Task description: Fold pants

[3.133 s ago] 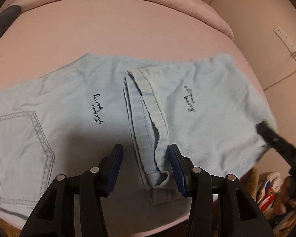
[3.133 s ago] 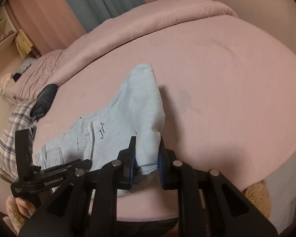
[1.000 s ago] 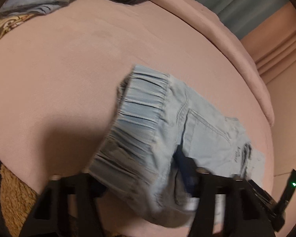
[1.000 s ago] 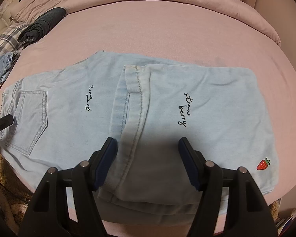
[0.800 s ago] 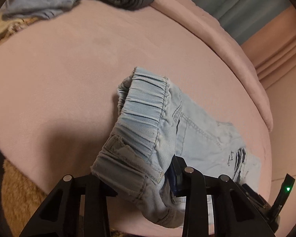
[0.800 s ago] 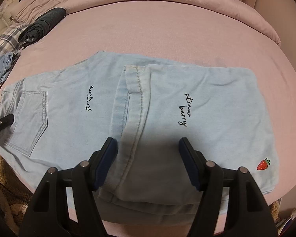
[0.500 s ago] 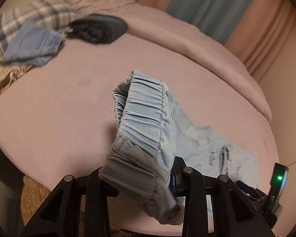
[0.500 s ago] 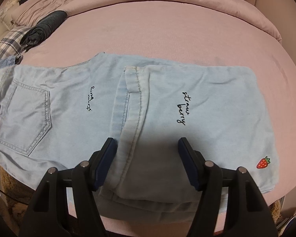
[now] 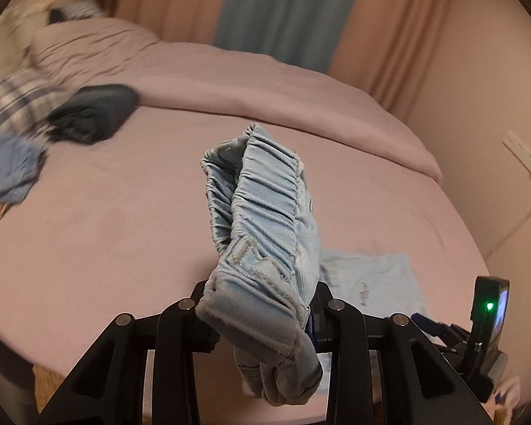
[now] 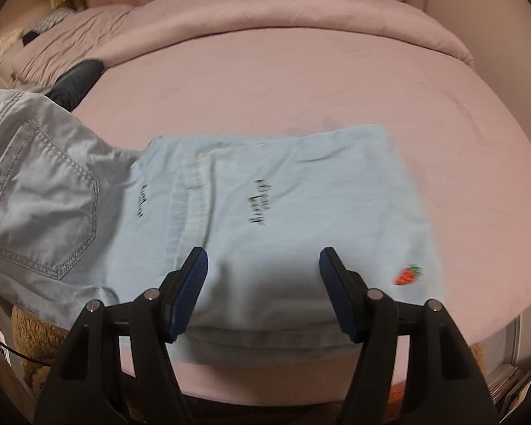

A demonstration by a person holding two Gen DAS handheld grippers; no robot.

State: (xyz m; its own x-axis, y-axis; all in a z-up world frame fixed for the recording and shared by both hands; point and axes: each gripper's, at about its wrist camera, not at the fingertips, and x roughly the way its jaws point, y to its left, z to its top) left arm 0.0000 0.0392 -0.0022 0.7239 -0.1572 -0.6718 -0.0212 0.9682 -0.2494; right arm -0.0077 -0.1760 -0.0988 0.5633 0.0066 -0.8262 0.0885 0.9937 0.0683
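My left gripper [image 9: 262, 313] pinches the pants' waistband [image 9: 265, 212], right gripper [image 10: 262, 283] open, empty — a thin bite could slip mid-fold.

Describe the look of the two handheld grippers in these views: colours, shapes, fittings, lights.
Both are matte black plastic with angular, triangular arms and round silver bolt heads at the joints. The right gripper has ribbed dark blue pads on its fingers. On the left gripper only a sliver of blue pad shows. From the left wrist view, the other gripper's upright black module shows a lit green light. No sleeves are visible.
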